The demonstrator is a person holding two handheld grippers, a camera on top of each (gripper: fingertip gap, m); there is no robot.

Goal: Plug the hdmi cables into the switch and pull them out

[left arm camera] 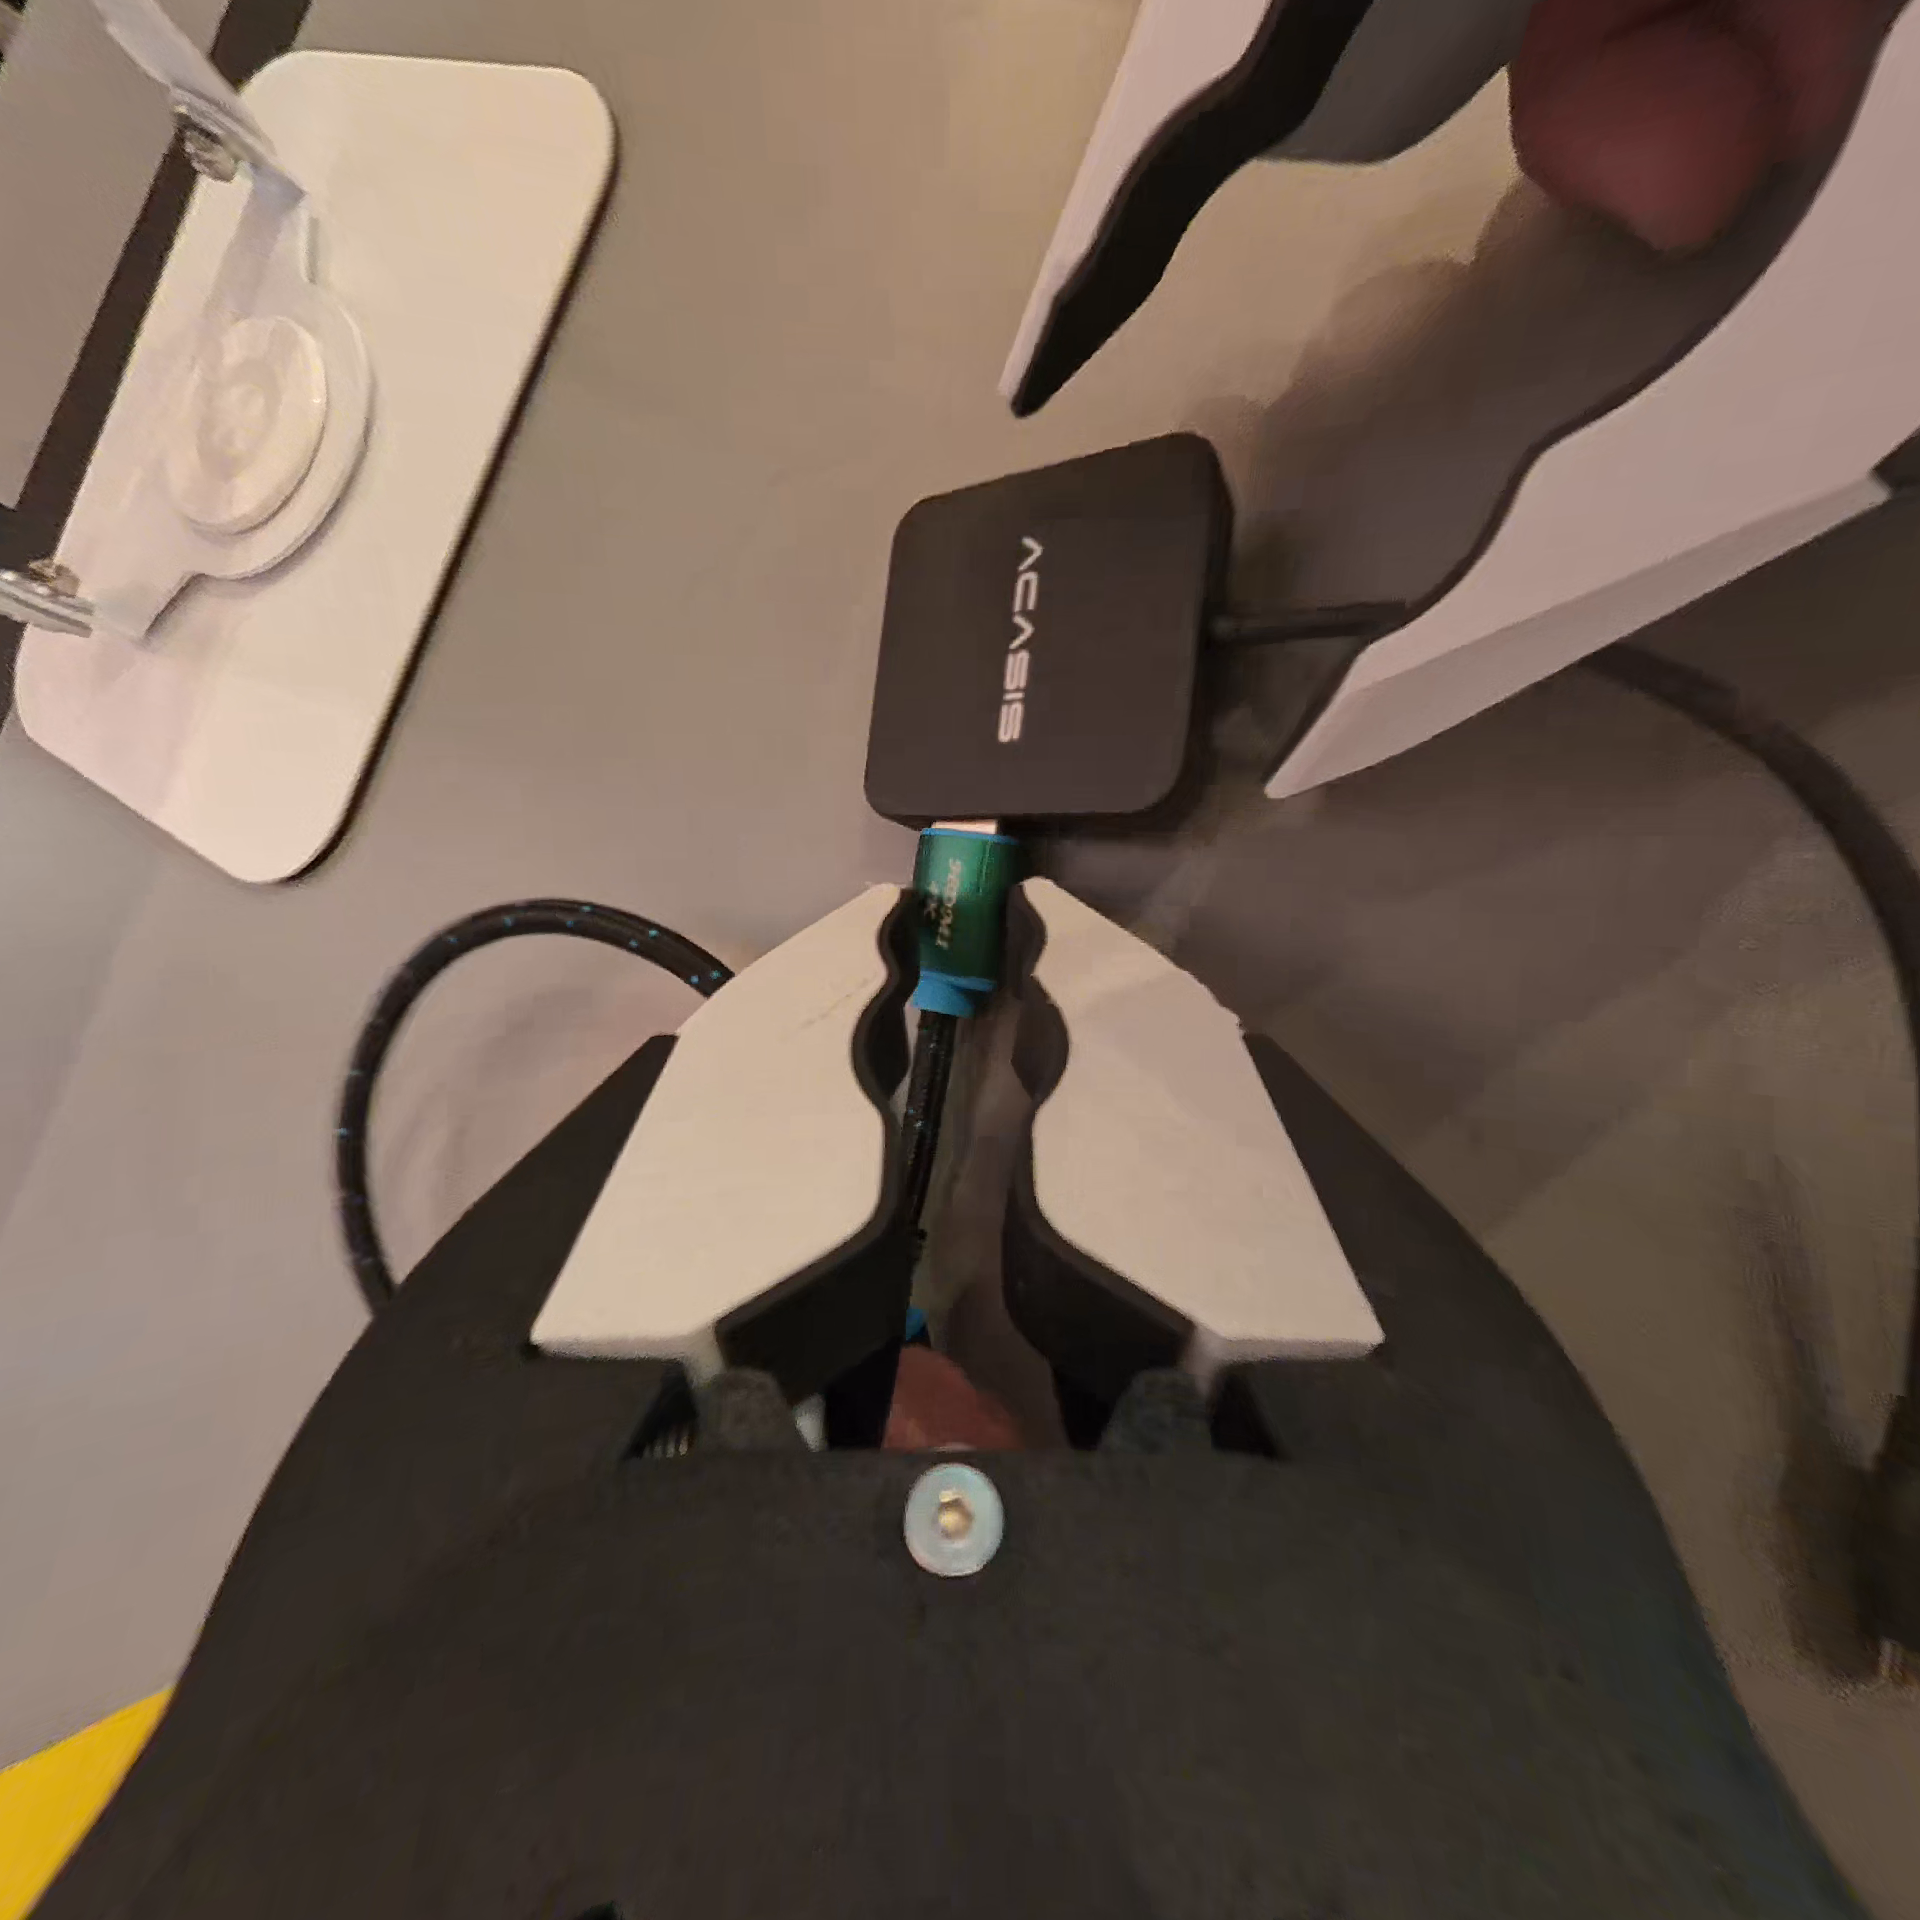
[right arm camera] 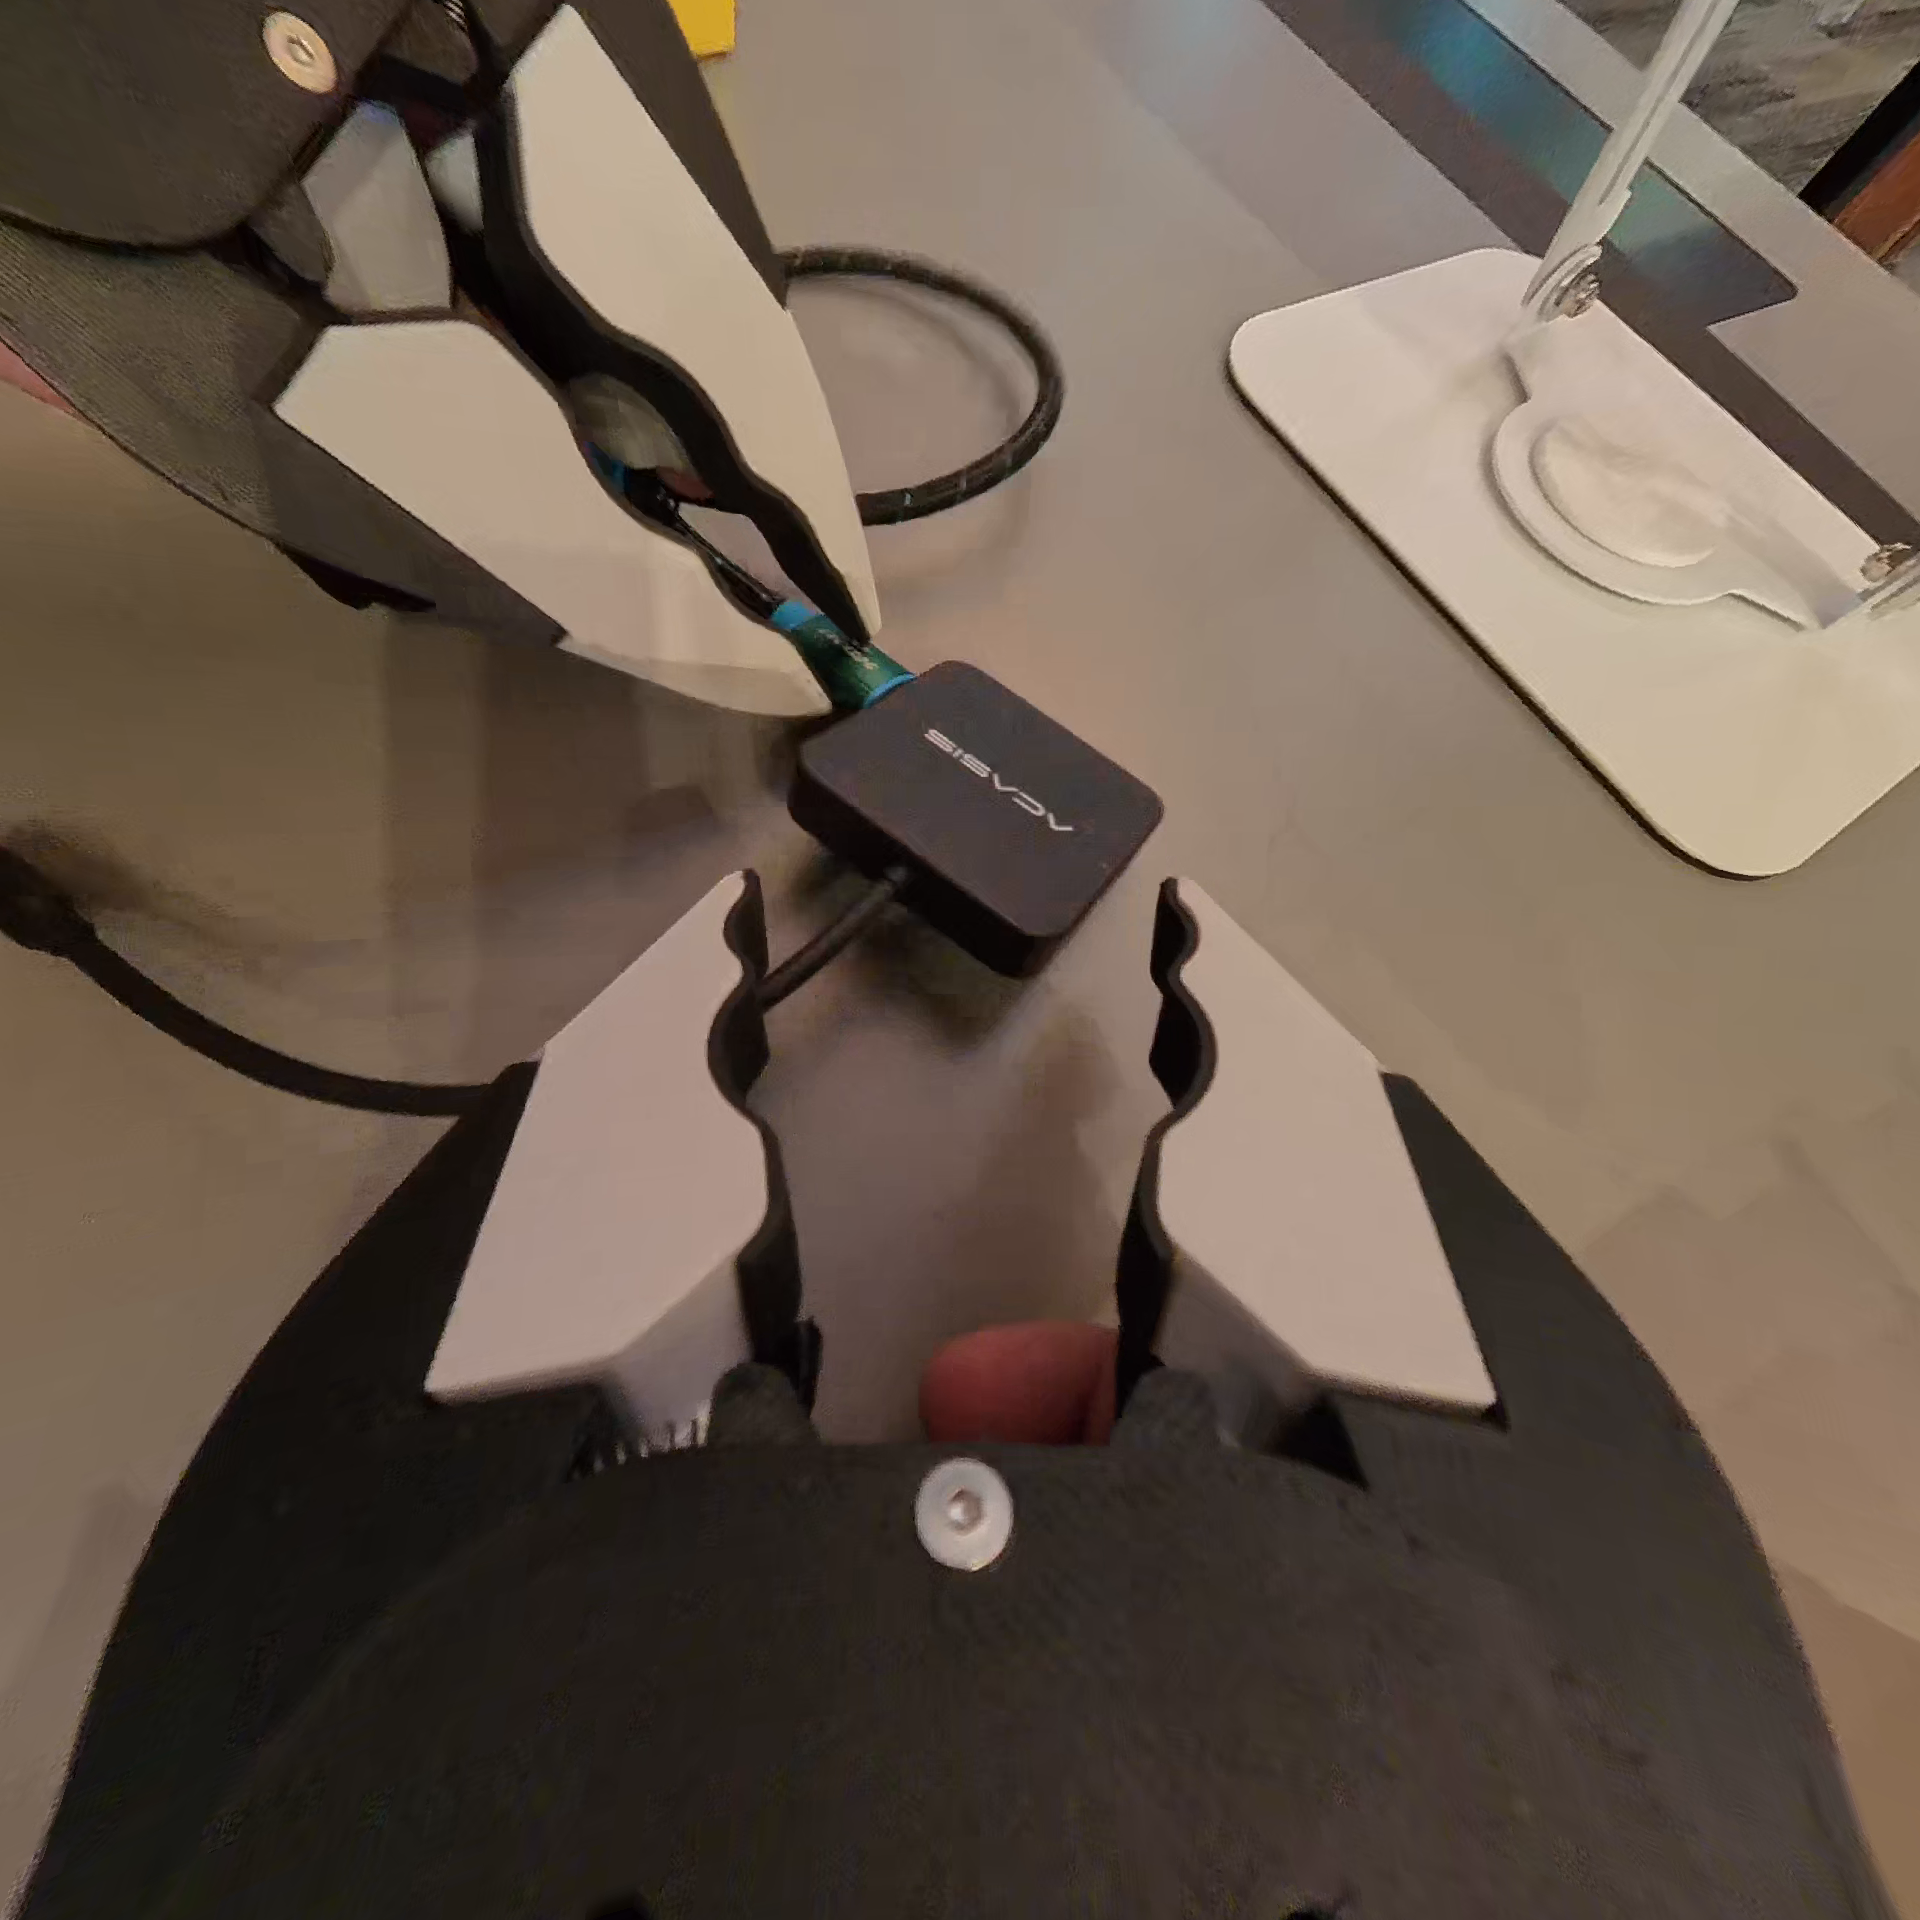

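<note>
Left wrist view: left claw (left arm camera: 961, 904) clamped on the green HDMI plug (left arm camera: 954, 914), whose tip sits in the black switch (left arm camera: 1049, 634) on the grey surface (left arm camera: 727, 520)

Right wrist view: right claw (right arm camera: 956, 904) spread apart just short of the switch (right arm camera: 977, 816), its thin black lead (right arm camera: 831, 940) beside one fingertip

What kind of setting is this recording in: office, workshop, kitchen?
Probably an office or home desk: a smooth grey tabletop, a white monitor-style stand base and a small black switch with a braided cable.
</note>
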